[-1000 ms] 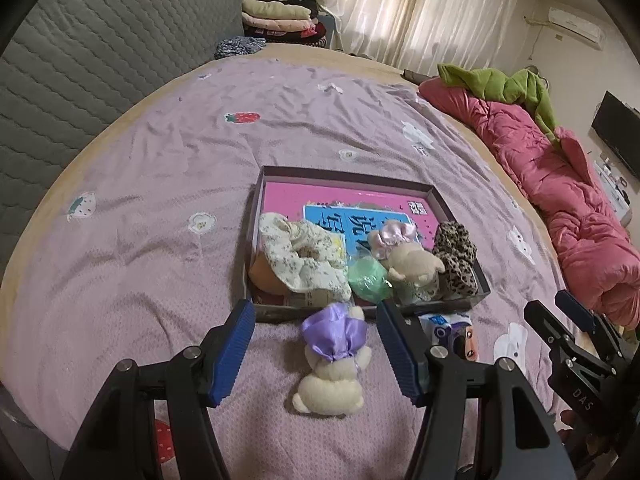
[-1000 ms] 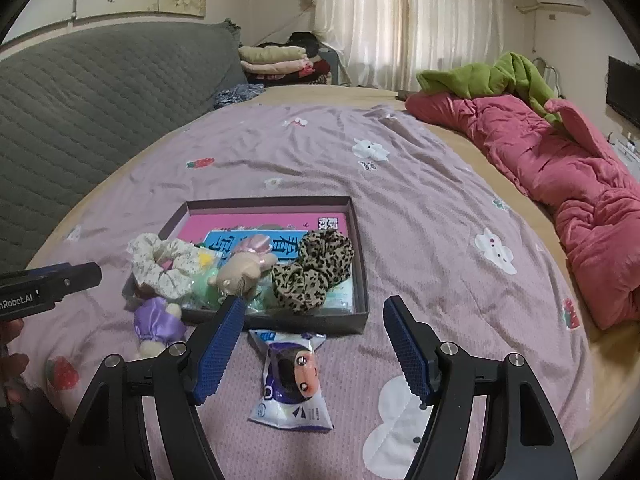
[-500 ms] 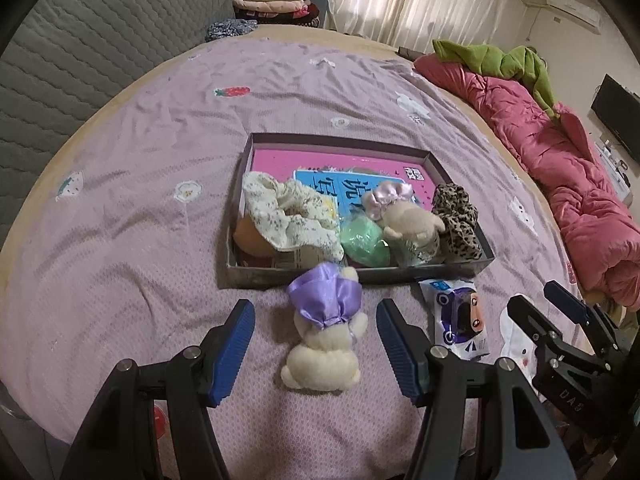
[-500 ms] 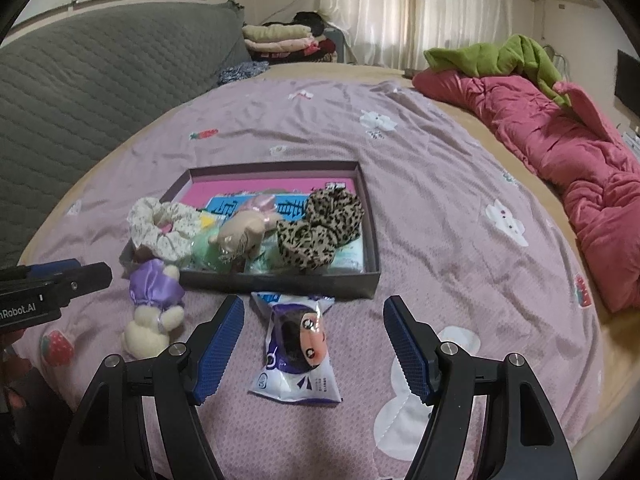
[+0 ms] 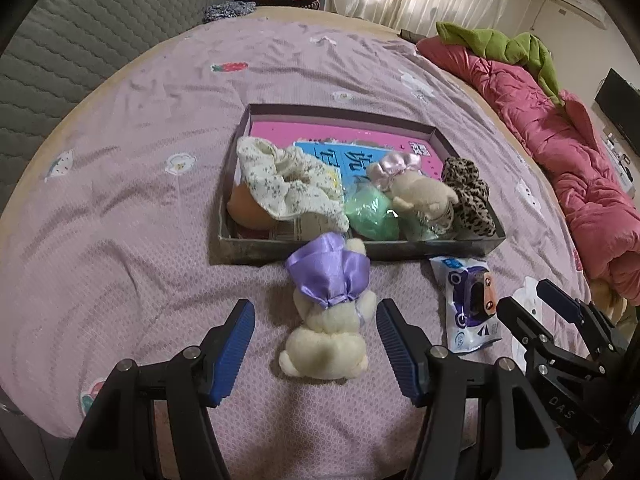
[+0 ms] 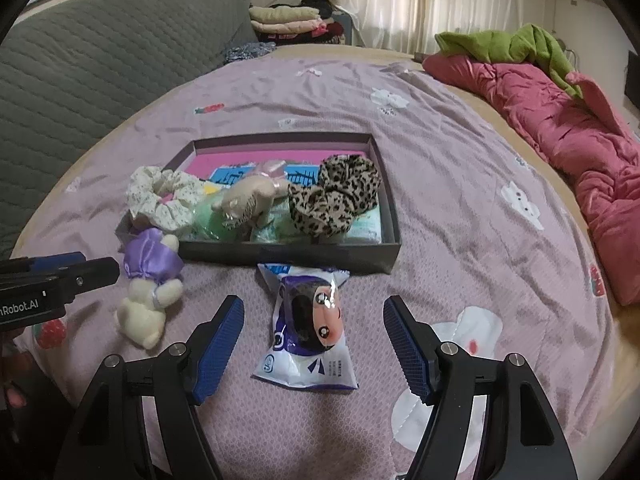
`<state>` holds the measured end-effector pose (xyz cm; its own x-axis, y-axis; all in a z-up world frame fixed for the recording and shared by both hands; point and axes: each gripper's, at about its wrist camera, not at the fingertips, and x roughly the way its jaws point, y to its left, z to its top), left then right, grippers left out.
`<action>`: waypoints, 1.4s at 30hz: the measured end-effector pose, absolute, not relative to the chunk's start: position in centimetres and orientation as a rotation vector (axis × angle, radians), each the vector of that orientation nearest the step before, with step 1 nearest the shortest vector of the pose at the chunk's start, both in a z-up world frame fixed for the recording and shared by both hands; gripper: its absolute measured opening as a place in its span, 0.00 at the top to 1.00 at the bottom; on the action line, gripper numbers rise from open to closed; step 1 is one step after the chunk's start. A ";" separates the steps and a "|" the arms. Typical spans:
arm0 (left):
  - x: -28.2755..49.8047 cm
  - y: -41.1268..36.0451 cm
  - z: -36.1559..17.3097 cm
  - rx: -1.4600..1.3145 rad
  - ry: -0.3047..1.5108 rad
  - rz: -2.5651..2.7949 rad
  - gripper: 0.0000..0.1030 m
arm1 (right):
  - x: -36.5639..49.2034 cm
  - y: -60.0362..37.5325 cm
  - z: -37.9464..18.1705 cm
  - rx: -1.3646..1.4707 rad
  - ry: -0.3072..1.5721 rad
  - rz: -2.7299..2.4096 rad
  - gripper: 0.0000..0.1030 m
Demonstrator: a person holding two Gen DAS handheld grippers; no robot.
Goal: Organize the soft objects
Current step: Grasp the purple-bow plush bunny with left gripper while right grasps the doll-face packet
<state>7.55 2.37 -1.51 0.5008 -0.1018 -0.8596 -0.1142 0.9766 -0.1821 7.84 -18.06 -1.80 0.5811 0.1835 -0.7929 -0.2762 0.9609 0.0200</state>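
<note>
A cream plush toy in a purple satin dress [image 5: 326, 312] [image 6: 150, 280] lies on the lilac bedspread just in front of a shallow dark box [image 5: 360, 250] [image 6: 390, 208]. My left gripper [image 5: 314, 320] hangs open right over the toy, one blue pad on each side, not touching it. A white and purple packet with a cartoon face [image 6: 310, 328] [image 5: 472, 300] lies right of the toy. My right gripper [image 6: 314, 322] stands open above that packet. In the box lie a floral scrunchie [image 5: 288, 184], a green soft lump [image 5: 370, 212], a beige plush [image 5: 420, 196] and a leopard scrunchie [image 6: 336, 196].
A grey quilted headboard [image 6: 100, 64] runs along the left. A pink duvet [image 6: 560, 120] with a green garment [image 6: 504, 46] fills the right side. Folded clothes [image 6: 288, 18] are stacked at the far end. The bed's near edge is just below the grippers.
Both grippers have come down and tilted toward the bed, so the plush toy and the packet now sit between their open pads. Nothing on the bed moved.
</note>
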 end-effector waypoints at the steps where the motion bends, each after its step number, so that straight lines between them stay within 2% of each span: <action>1: 7.6 2.3 -1.7 -0.223 1.055 0.007 0.39 | 7.9 -18.1 -2.0 -0.109 0.917 0.270 0.28; 37: 11.0 0.3 -8.7 -0.186 1.215 -0.026 0.39 | 11.5 -16.9 -9.1 -0.145 1.050 0.242 0.29; 39: 11.2 0.1 -8.9 -0.177 1.222 -0.022 0.39 | 11.7 -16.9 -9.3 -0.148 1.054 0.245 0.30; 42: 11.3 -0.2 -9.2 -0.148 1.227 -0.008 0.43 | 11.7 -17.1 -9.2 -0.146 1.049 0.248 0.42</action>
<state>11.28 -0.20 -9.20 0.3386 -0.0858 -0.9370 -0.0742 0.9903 -0.1174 11.72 -17.05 -9.20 0.4741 0.1325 -0.8705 -0.2712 0.9625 -0.0012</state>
